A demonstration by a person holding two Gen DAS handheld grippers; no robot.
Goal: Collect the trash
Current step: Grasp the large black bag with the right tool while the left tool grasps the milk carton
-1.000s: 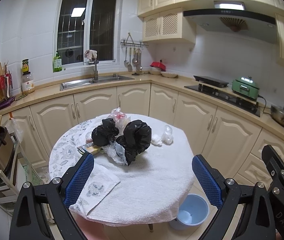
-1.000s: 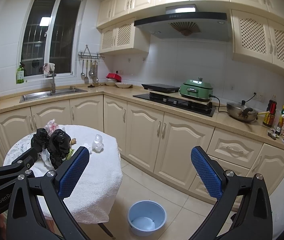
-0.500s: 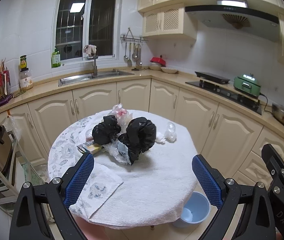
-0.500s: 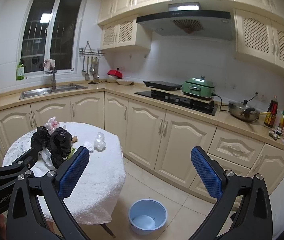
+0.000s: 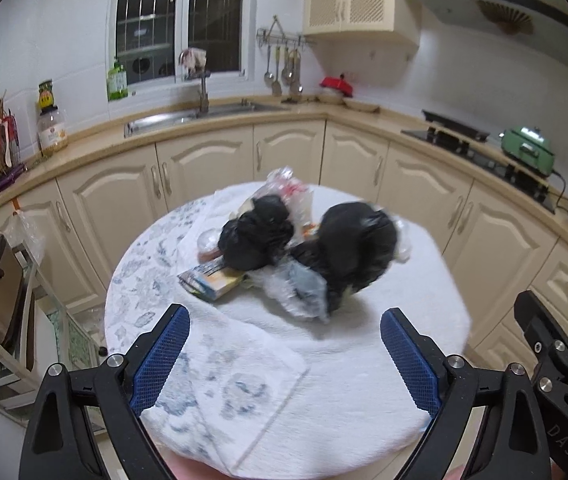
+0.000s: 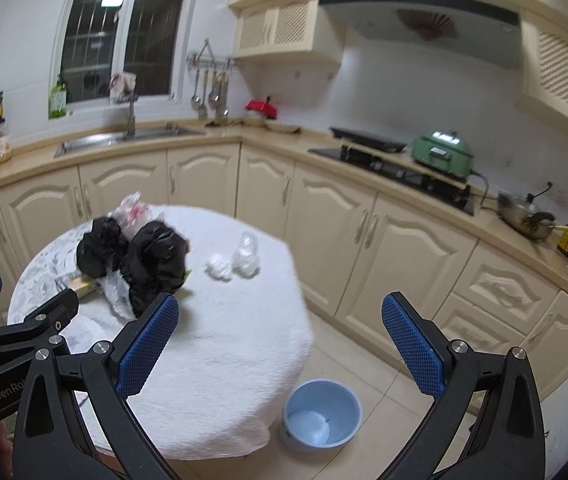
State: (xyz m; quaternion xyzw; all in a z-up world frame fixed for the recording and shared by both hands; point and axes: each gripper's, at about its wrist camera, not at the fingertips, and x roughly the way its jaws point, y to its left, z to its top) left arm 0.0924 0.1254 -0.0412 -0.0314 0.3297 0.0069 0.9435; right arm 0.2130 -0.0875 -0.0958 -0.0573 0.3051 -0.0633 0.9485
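Trash sits heaped mid-table: 2 crumpled black plastic bags (image 5: pixel 312 240), touching, w/ clear crinkled plastic wrap (image 5: pixel 300 292) tucked under the bigger one and a flat yellow-and-dark carton (image 5: pixel 213 280) just beside the smaller. Behind them a clear bag w/ red print (image 5: pixel 286 190). Apart to the right lie a white crumpled tissue wad (image 6: pixel 219 267) and a clear plastic ball (image 6: pixel 247 258), near each other. Round table w/ white terry cloth (image 6: pixel 219 360); bare cloth between heap and near edge. Left gripper (image 5: pixel 284 356) jaws wide open, empty, over the near edge. Right gripper (image 6: pixel 279 348) jaws wide open, empty, off the right edge. Light-blue plastic bucket (image 6: pixel 322 416) on the floor beside the table.
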